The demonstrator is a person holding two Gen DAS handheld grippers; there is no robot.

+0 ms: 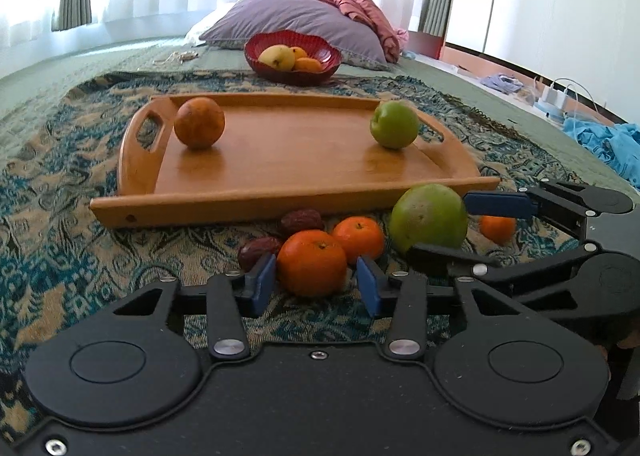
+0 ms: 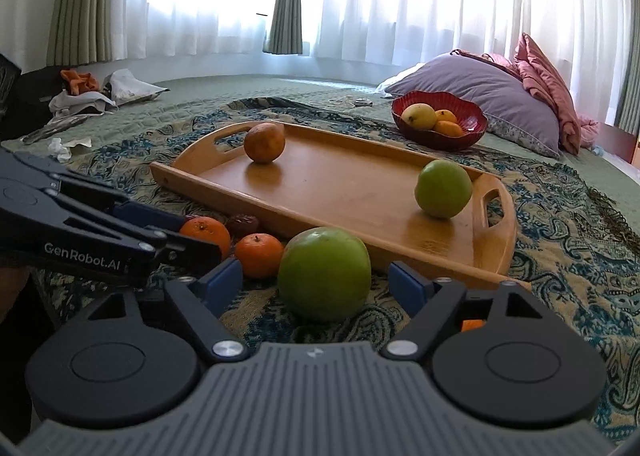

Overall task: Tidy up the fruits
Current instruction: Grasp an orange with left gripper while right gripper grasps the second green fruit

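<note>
Low over the patterned blanket point(image 1: 60, 216) on the bed, you hold both tools level, pointing toward the wooden tray point(image 1: 304, 160). Your left tool point(image 1: 316, 282) is spread wide around a mandarin point(image 1: 311, 262), its blue pads flanking the fruit without touching. Your right tool point(image 2: 316, 278) is likewise released, straddling a large green fruit point(image 2: 324, 274) that sits on the blanket just before the tray's near rim. On the tray rest an orange point(image 1: 199, 122) and a green apple point(image 1: 394, 124), well apart. Beyond stands a red bowl point(image 1: 292, 74) holding fruit.
</note>
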